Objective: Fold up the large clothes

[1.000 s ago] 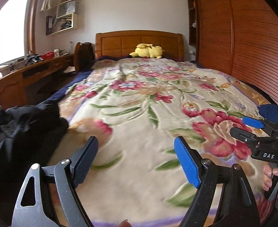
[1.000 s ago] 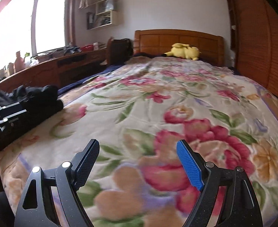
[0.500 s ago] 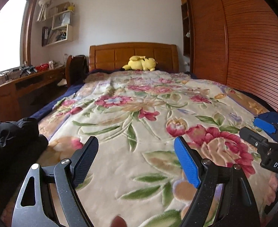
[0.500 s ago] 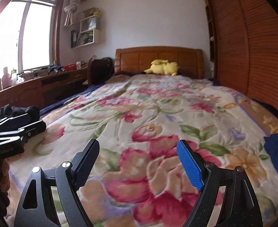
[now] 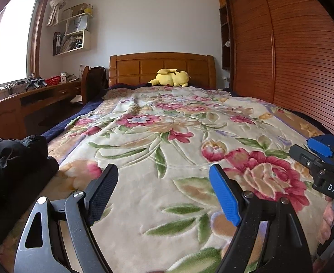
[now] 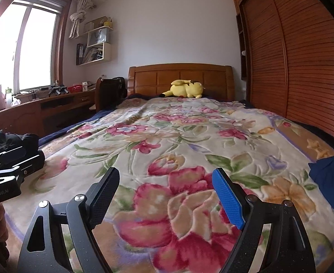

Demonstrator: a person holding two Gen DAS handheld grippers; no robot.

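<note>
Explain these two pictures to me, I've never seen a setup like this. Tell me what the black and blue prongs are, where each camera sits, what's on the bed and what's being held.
No robot here: a person holds a hand tool in each hand. Each tool has two fingers, one black, one blue, and a wide-angle camera looking out along them.

One picture is from the left gripper, the other from the right gripper. Each also catches the other tool at its edge.

Both point over a bed covered by a flowered blanket. A dark jacket lies bunched at the bed's left edge, a blue cloth at the right edge, and a yellow plush toy by the headboard.

Both pairs of fingers are open and hold nothing.
</note>
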